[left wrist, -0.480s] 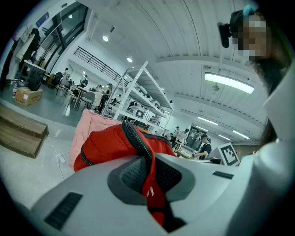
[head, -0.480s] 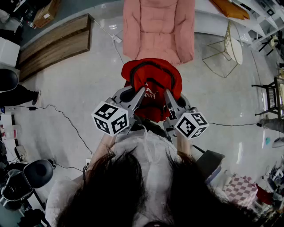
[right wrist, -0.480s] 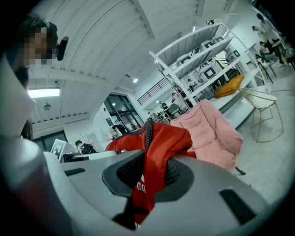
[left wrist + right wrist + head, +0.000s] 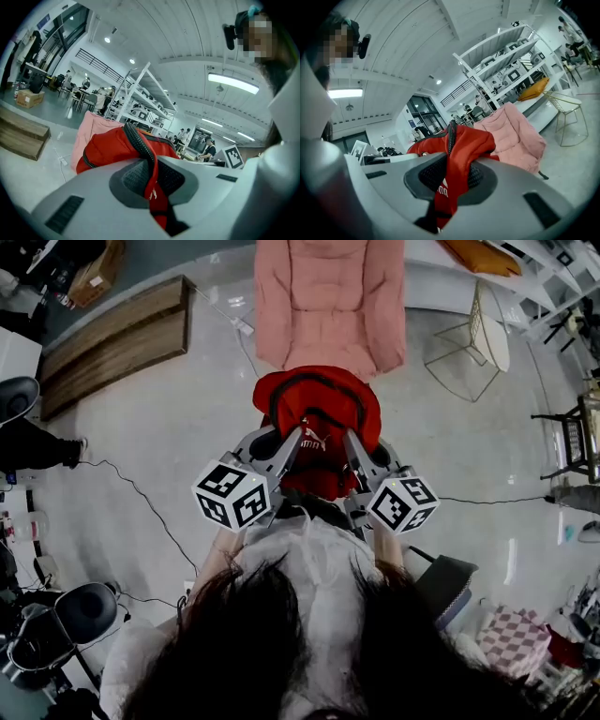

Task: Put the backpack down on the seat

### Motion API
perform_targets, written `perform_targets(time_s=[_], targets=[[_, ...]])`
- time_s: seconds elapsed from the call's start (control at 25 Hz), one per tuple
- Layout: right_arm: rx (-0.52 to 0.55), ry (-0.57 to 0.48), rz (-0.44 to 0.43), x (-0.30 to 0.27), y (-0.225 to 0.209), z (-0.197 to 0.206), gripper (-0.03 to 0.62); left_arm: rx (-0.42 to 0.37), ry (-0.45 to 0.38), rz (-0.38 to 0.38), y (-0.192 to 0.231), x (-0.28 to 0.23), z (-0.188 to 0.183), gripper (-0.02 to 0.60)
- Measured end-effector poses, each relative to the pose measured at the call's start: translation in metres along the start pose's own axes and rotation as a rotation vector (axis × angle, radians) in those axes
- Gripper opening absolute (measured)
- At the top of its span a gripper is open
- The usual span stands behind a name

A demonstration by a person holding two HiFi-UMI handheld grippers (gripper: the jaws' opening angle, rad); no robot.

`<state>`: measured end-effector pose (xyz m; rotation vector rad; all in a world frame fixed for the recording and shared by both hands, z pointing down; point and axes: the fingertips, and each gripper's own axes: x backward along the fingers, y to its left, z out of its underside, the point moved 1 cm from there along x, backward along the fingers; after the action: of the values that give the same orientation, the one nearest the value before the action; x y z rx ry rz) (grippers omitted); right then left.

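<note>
The backpack (image 4: 319, 418) was red with black trim. It hung in the air in front of you, just short of the seat (image 4: 330, 301) and not resting on it. You carried it by its upper part, with both tongs side by side at its near edge.

Your left gripper (image 4: 298, 444) had its jaws drawn narrow and clamped on a fold of red fabric edged with a black ribbed strip. Your right gripper (image 4: 349, 444) was likewise closed tight on a fold of red fabric bearing white print. In both gripper views the cloth ran straight down between the pads and filled the gap.

The seat was a padded pink chair standing directly beyond the backpack, facing you, with its cushion bare. A wire chair (image 4: 478, 338) stood to its right, well apart. A wooden bench (image 4: 117, 334) lay on the floor (image 4: 187, 427) to the far left. A black cable (image 4: 141, 493) trailed across the pale floor on your left.

White shelves (image 4: 506, 51) rose behind the seat. Several people stood or sat further back in the hall, too small to report on.
</note>
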<state>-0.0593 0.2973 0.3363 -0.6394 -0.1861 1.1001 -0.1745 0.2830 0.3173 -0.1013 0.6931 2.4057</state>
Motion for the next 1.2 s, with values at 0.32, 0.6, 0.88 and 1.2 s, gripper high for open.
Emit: perform_targets(time_s=[0.32, 0.6, 0.88, 1.2], targets=[[0.014, 0.001, 0.039, 0.0, -0.017, -0.007, 0.066, -0.014, 0.032, 0.01, -0.002, -0.019, 0.001, 0.041], [0.004, -0.009, 0.05, -0.027, -0.043, -0.025, 0.066, 0.002, 0.058, 0.055, 0.018, -0.058, -0.01, 0.041], [-0.002, -0.011, 0.074, -0.075, -0.091, -0.061, 0.061, 0.028, 0.083, 0.109, 0.05, -0.125, -0.035, 0.041], [0.012, -0.033, 0.095, -0.132, -0.115, -0.103, 0.061, 0.062, 0.059, 0.133, 0.094, -0.173, -0.079, 0.04]])
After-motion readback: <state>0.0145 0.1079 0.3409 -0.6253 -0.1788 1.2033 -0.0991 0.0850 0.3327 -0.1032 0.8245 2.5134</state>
